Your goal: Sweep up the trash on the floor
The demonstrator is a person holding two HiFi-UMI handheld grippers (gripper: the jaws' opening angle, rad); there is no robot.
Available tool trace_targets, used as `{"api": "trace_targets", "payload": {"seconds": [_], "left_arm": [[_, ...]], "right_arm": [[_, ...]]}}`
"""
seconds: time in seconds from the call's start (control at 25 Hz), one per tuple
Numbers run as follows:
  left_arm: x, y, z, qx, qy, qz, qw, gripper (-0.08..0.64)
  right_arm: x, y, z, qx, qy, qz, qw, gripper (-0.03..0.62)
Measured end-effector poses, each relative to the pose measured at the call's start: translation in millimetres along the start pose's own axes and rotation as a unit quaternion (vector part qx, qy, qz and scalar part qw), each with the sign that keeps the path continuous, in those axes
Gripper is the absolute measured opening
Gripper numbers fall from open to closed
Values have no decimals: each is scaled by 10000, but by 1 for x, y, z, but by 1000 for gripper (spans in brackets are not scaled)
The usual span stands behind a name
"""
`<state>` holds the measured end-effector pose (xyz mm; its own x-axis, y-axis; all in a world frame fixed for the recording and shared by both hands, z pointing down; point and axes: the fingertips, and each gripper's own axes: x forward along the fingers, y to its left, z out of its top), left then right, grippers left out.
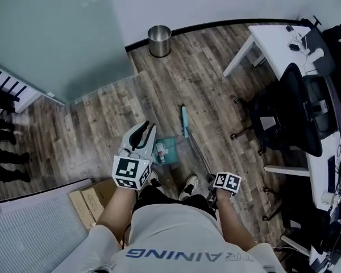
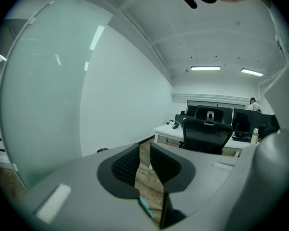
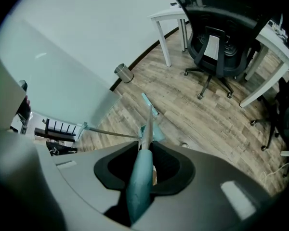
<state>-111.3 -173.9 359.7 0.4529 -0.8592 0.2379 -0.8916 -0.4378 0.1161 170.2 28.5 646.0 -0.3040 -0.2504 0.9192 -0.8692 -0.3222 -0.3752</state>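
Floor (image 1: 216, 95), wood planks: spans the rm from wall to desk.
Glass partition (image 1: 57, 33), frosted: closes off upper L of head view.
Desk (image 1: 273, 38), white: stands upper R, w/ small items on top.
Office chair (image 1: 290, 112), black mesh: parked just beside desk edge.
Cardboard box (image 1: 94, 201): lies flat at lower L, near person's leg.
Broom (image 1: 184, 122), teal head, thin metal shaft: head down on floor at mid-frame, shaft slanting back toward R side; teal grip end runs up between the jaws in right gripper view.
Trash bin (image 1: 159, 40), metal, round: upright against wall base, well apart from broom.
Dustpan (image 1: 166, 151), teal: flat on floor just beside broom shaft, ahead of shoes; holds pale bits, too small to tell what.
Right gripper (image 3: 145, 146): aimed steeply down, jaws pinching broom's teal grip on both sides.
Left gripper (image 2: 144, 149): aimed roughly level toward desk and chairs; jaws nearly together, narrow gap left, nothing in it, floor visible through.
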Motion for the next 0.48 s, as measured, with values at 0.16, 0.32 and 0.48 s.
{"api": "trace_targets", "payload": {"seconds": [0.16,0.32,0.48], "left_arm": [[-9,-13,34,71,-352,52,9993,9],[-23,-15,56,127,-522,141,9985,3],[-30,-17,77,118,-807,190,9965,3]], "right_arm": [[-7,9,13,-81,-125,86,9999,109],[-18,20,21,-181,-303,108,9993,109],[-25,29,36,-517,-476,-91,9975,107]]}}
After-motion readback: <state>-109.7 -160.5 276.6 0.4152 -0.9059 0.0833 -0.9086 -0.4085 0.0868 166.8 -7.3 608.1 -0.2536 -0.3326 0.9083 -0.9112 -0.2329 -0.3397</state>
